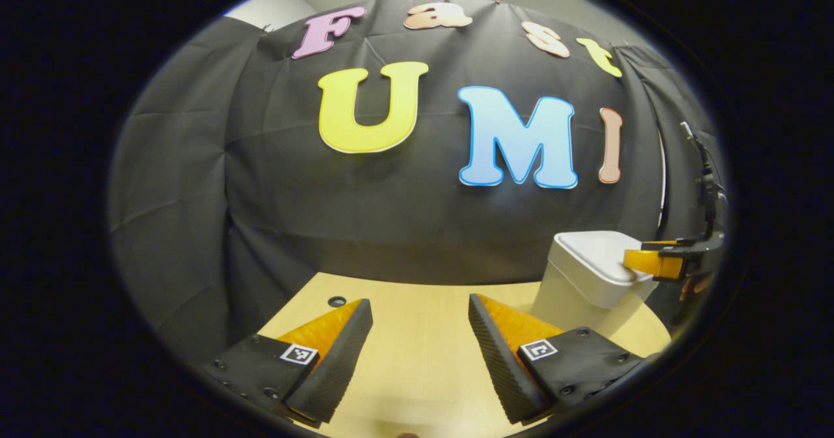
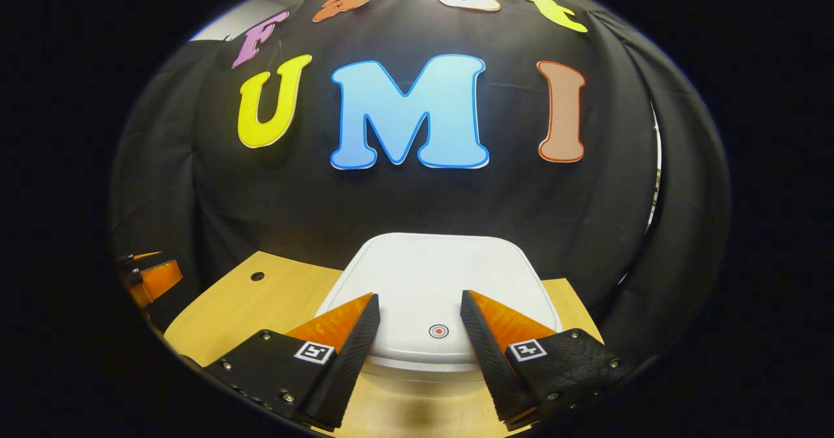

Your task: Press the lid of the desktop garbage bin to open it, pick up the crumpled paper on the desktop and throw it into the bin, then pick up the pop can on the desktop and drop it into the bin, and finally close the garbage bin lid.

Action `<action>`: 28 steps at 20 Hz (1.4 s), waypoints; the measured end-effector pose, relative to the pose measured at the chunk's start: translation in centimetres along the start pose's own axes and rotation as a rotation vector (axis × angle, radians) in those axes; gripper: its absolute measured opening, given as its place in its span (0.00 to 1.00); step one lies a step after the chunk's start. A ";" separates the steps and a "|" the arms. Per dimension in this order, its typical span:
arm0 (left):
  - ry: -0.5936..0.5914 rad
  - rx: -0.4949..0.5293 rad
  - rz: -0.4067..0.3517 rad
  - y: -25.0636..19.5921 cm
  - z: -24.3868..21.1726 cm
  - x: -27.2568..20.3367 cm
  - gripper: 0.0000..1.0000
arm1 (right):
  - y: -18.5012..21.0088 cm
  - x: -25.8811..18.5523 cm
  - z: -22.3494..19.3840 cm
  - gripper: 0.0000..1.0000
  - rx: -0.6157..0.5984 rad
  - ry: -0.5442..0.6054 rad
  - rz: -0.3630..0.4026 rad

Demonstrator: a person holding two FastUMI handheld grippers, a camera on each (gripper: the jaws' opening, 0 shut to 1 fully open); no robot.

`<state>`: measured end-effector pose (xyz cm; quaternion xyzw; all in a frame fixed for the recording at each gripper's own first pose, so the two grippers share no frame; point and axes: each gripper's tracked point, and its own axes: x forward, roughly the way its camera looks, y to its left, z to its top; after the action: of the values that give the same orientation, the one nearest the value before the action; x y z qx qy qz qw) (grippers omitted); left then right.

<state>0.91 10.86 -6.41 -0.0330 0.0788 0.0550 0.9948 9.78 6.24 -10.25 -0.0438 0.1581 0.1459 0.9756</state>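
Note:
A white desktop garbage bin [image 1: 586, 281] stands at the right of the wooden table, its lid [image 2: 436, 288] down. The lid carries a small round red mark [image 2: 438, 330] near its front edge. My right gripper [image 2: 417, 304] hangs open just above the lid's front, one finger to each side of the mark. From the left gripper view, the right gripper [image 1: 651, 262] shows over the bin's top edge. My left gripper [image 1: 420, 311] is open over bare tabletop, well left of the bin, with nothing between its fingers.
The light wooden table [image 1: 417, 360] has a small dark hole [image 1: 337, 301] near its back edge. Black cloth wall stands close behind the table and bin. The left gripper [image 2: 153, 278] shows at the far left of the right gripper view.

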 end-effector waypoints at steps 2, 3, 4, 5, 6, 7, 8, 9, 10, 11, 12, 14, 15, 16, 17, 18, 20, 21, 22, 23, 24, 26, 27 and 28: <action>0.003 -0.004 -0.005 -0.1 0.0 0.2 0.97 | 0.0 0.0 0.0 0.82 0.012 -0.026 -0.008; 0.004 -0.008 -0.005 -0.1 -0.1 0.3 0.97 | 0.0 0.0 0.0 0.82 0.014 -0.038 -0.011; 0.006 -0.013 -0.008 -0.1 -0.2 0.4 0.97 | 0.1 0.0 -0.1 0.82 0.010 -0.049 -0.016; 0.008 -0.019 -0.013 -0.2 -0.4 0.5 0.97 | 0.1 0.0 -0.1 0.82 0.006 -0.060 -0.023; 0.010 -0.019 -0.015 -0.2 -0.4 0.6 0.97 | 0.0 -0.1 -0.2 0.83 0.008 -0.070 -0.029; 0.011 -0.019 -0.018 -0.2 -0.4 0.6 0.97 | 0.0 0.0 -0.3 0.83 0.013 -0.087 -0.030; 0.011 -0.021 -0.023 -0.3 -0.5 0.7 0.97 | 0.1 -0.1 -0.3 0.83 0.016 -0.116 -0.031; 0.012 -0.022 -0.026 -0.3 -0.4 0.9 0.97 | 0.2 -0.1 -0.4 0.83 0.009 -0.140 -0.030; 0.013 -0.022 -0.030 -0.4 -0.4 0.9 0.99 | 0.1 0.0 -0.5 0.83 0.010 -0.148 -0.031; 0.014 -0.022 -0.034 -0.5 -0.5 1.0 0.97 | 0.1 0.0 -0.5 0.83 0.008 -0.152 -0.034; 0.014 -0.022 -0.038 -0.6 -0.4 1.1 0.97 | 0.1 0.0 -0.6 0.83 0.010 -0.154 -0.036; 0.013 -0.023 -0.046 -0.8 -0.4 1.1 0.99 | 0.1 0.1 -0.8 0.83 0.035 -0.148 -0.033; 0.012 -0.024 -0.051 -1.0 -0.3 1.2 0.99 | 0.2 0.1 -1.0 0.84 0.045 -0.138 -0.032; 0.011 -0.027 -0.057 -1.1 -0.2 1.2 0.97 | 0.2 0.0 -1.0 0.84 0.041 -0.138 -0.034; 0.008 -0.028 -0.061 -1.3 -0.2 1.0 0.99 | 0.1 0.0 -0.8 0.84 0.029 -0.144 -0.039; 0.003 -0.027 -0.065 -1.5 -0.1 1.0 0.99 | 0.2 -0.1 -0.4 0.83 0.022 -0.159 -0.041; -0.008 -0.016 -0.072 -1.7 0.5 0.8 0.99 | 0.2 -0.2 -0.2 0.83 0.032 -0.169 -0.037; -0.016 -0.009 -0.073 -1.7 0.8 0.8 0.97 | 0.1 -0.2 -0.1 0.83 0.042 -0.169 -0.036; -0.028 -0.004 -0.070 -1.6 1.2 0.7 0.97 | 0.2 -0.4 0.0 0.82 0.049 -0.158 -0.045; -0.039 0.002 -0.062 -1.4 1.6 0.5 0.97 | 0.2 -0.9 0.0 0.82 0.048 -0.153 -0.054; -0.053 0.008 -0.058 -1.2 2.1 0.3 0.99 | 0.4 -1.6 0.7 0.82 0.046 -0.170 -0.057; -0.073 0.018 -0.065 -1.4 2.6 -0.5 0.99 | 1.5 -3.8 2.1 0.83 0.013 -0.218 -0.062; -0.079 0.019 -0.068 -1.5 2.9 -0.6 0.99 | 2.1 -4.7 2.6 0.83 -0.003 -0.237 -0.062; -0.085 0.022 -0.068 -1.5 3.1 -0.9 0.99 | 2.7 -5.7 2.9 0.83 -0.011 -0.252 -0.059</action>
<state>0.64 9.48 -3.09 -0.0224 0.0358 0.0214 0.9989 4.66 7.62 -5.76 -0.0353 0.0321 0.1225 0.9913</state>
